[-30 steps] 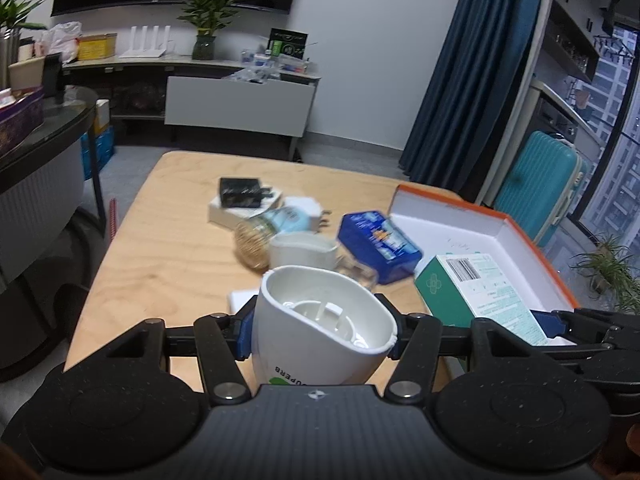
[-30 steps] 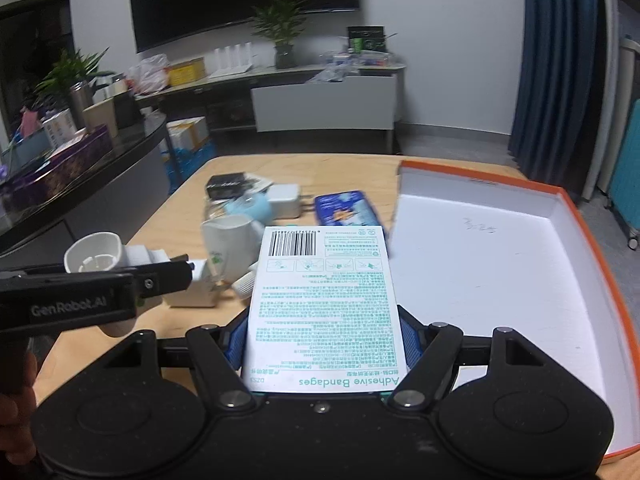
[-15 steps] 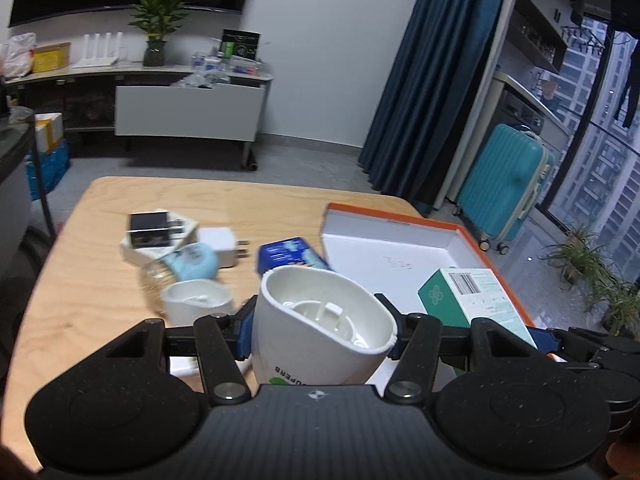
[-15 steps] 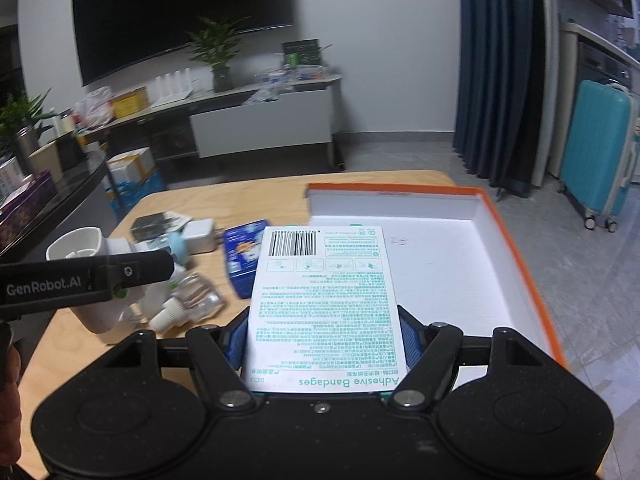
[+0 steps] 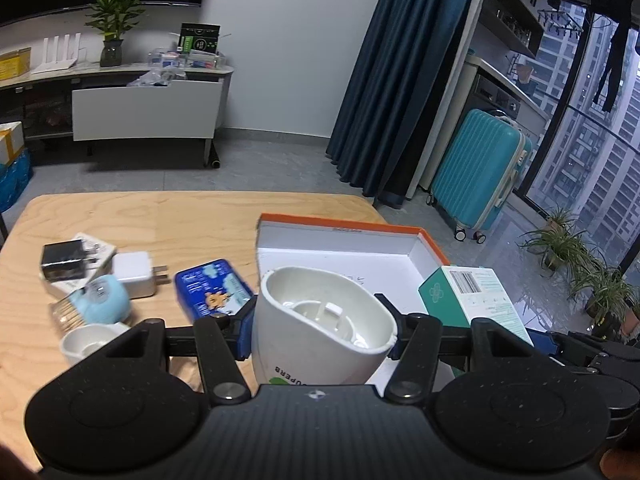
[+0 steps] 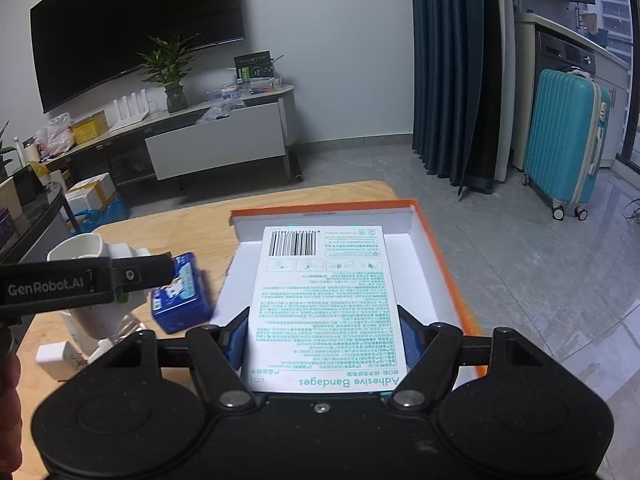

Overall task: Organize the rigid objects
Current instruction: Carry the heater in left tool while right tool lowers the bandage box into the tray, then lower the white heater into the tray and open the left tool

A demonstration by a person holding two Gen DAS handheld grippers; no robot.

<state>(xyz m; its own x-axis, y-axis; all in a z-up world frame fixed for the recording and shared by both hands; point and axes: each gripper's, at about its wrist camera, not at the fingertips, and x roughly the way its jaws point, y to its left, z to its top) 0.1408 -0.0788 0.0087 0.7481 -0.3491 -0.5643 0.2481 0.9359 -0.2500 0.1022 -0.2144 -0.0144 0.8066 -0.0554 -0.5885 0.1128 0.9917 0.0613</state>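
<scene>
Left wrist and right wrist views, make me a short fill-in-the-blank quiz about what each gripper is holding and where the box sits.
1. The left gripper is shut on a white ____.
2. The box of adhesive bandages sits between the fingers of the ____ gripper.
3. The open box on the wooden table has an outer rim coloured ____.
4. The tin lying left of the open box is ____.

Missing words: cup; right; orange; blue

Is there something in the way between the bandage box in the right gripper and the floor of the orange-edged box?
Nothing visible. The adhesive bandages box, clamped in the right gripper, hangs over the orange-rimmed box, whose white floor looks bare. The white cup in the left gripper stays off to the left.
</scene>
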